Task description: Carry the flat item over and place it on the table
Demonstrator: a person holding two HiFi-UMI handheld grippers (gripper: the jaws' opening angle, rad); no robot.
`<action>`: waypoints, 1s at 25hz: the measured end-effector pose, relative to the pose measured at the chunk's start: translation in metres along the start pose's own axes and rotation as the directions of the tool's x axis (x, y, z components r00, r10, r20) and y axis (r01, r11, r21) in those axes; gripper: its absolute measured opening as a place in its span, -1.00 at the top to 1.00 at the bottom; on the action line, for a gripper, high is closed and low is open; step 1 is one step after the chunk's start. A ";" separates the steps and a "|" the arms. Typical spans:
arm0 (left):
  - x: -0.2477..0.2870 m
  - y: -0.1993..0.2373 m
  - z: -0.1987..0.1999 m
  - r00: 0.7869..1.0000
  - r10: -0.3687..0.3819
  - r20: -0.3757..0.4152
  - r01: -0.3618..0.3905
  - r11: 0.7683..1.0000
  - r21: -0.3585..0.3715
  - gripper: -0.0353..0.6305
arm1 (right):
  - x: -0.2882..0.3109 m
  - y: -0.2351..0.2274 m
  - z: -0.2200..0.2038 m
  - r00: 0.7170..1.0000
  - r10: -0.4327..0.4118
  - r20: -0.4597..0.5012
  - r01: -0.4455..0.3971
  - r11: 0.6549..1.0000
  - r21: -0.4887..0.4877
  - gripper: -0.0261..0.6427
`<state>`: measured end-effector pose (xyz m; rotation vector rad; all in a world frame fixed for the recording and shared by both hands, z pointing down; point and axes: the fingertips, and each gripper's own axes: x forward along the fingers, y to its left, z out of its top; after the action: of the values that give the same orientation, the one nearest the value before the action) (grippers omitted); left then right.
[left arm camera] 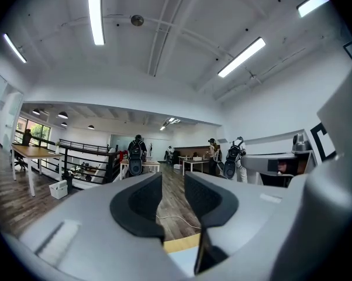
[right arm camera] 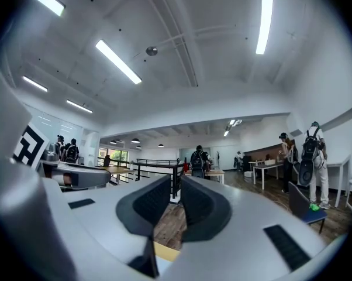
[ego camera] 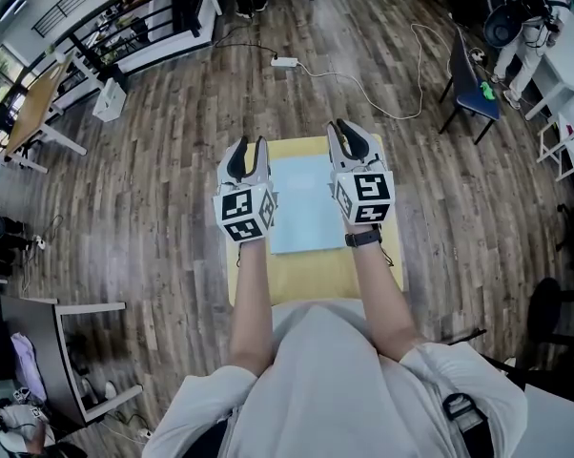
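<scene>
A pale blue flat item (ego camera: pixel 306 203) lies on a small yellow table (ego camera: pixel 311 275) straight below me. Both grippers hover over it, pointing forward. My left gripper (ego camera: pixel 252 144) is above the item's left edge, my right gripper (ego camera: pixel 344 127) above its right edge. In the left gripper view the jaws (left arm camera: pixel 173 177) stand apart with only floor showing in the gap. The right gripper's jaws (right arm camera: pixel 176 180) leave a thinner slit, also with nothing in it. A strip of the yellow table (left arm camera: pixel 180 243) shows low between the left jaws.
Wood floor surrounds the table. A white power strip (ego camera: pixel 284 62) with a long cable lies ahead. A dark blue chair (ego camera: pixel 473 89) stands at the right, a wooden desk (ego camera: pixel 34 108) and white box (ego camera: pixel 109 101) at the left. People (right arm camera: pixel 199 160) stand far off.
</scene>
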<state>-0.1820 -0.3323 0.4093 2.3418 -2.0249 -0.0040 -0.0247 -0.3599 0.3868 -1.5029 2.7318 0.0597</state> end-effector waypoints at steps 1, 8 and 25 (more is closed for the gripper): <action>-0.001 -0.001 -0.001 1.000 -0.001 -0.001 0.001 1.000 0.000 0.53 | 0.000 0.001 -0.001 1.000 0.004 -0.002 -0.004 1.000 0.003 0.75; -0.008 -0.003 0.002 1.000 0.004 0.005 -0.004 1.000 0.015 0.68 | -0.002 0.011 -0.003 1.000 0.024 -0.014 -0.024 0.999 0.025 0.83; -0.009 -0.017 -0.001 1.000 -0.029 0.002 0.029 0.999 0.017 0.87 | -0.011 0.011 -0.008 0.999 0.008 -0.039 -0.008 1.000 0.008 0.89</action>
<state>-0.1667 -0.3205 0.4089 2.3826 -1.9993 0.0100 -0.0284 -0.3448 0.3952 -1.5075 2.7650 0.0193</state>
